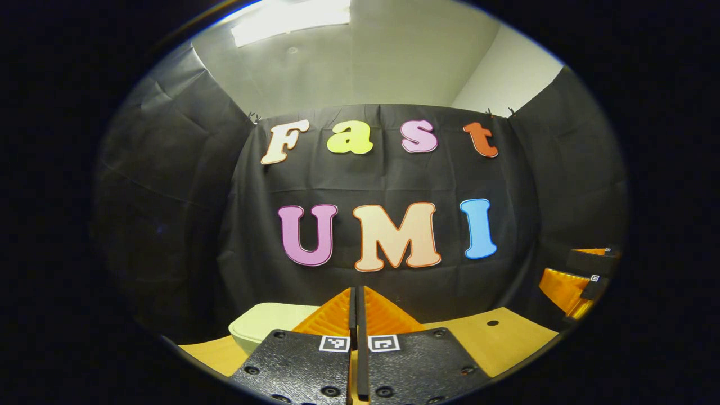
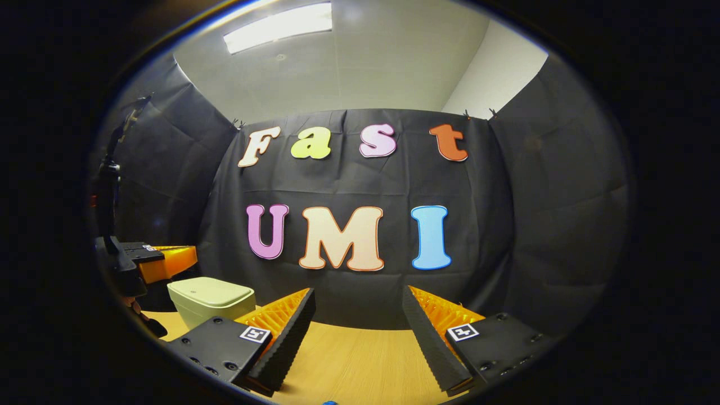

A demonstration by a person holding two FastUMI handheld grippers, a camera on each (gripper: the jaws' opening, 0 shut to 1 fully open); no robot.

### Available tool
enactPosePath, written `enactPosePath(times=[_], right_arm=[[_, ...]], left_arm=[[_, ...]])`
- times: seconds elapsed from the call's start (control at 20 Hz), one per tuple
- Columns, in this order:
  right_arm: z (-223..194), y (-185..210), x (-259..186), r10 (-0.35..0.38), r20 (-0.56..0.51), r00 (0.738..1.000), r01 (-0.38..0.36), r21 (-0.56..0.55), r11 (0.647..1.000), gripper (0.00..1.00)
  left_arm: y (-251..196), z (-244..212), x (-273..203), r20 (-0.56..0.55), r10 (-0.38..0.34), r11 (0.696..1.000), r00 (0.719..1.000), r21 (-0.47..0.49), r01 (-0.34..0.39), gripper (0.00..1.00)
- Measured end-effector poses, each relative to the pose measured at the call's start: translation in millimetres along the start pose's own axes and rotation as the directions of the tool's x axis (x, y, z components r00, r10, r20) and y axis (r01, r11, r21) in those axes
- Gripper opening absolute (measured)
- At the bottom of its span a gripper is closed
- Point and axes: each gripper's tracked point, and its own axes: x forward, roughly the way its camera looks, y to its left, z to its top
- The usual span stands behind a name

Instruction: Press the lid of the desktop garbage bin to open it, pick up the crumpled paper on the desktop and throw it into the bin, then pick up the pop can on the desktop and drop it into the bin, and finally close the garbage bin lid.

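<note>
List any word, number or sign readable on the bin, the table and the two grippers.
Bin: no text on its lid or wall.
Table: none.
Left gripper and right gripper: square black-and-white code markers, patterns only, no readable words.

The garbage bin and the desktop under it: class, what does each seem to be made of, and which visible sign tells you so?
Garbage bin: probably moulded plastic, pale cream with a matt to satin finish; its corners are rounded, its surfaces smooth and seamless, and the closed lid shows only a soft sheen.
Desktop: wood or a wood-look laminate; warm tan, with fine straight grain lines and low gloss. Which of the two cannot be told.
</note>
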Motion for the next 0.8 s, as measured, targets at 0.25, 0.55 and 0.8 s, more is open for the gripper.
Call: enactPosePath(times=[0.25,0.55,0.8], right_arm=[[-6.4,15.3,7.8,0.008,-0.016,1.0,-0.008,-0.004,1.0,0.98],[-14.1,34.6,15.5,0.009,-0.038,0.999,-0.009,-0.003,1.0,0.99],[-24.9,51.1,19.6,0.003,-0.059,0.998,-0.004,-0.023,1.0,0.98]], left_arm=[[16.9,-12.8,8.8,-0.034,0.005,1.0,0.999,-0.016,-0.005,0.0],[55.2,-38.3,21.7,-0.089,0.05,0.999,0.995,-0.016,-0.051,0.0],[84.9,-62.1,30.8,-0.131,0.08,0.996,0.988,-0.018,-0.083,0.0]])
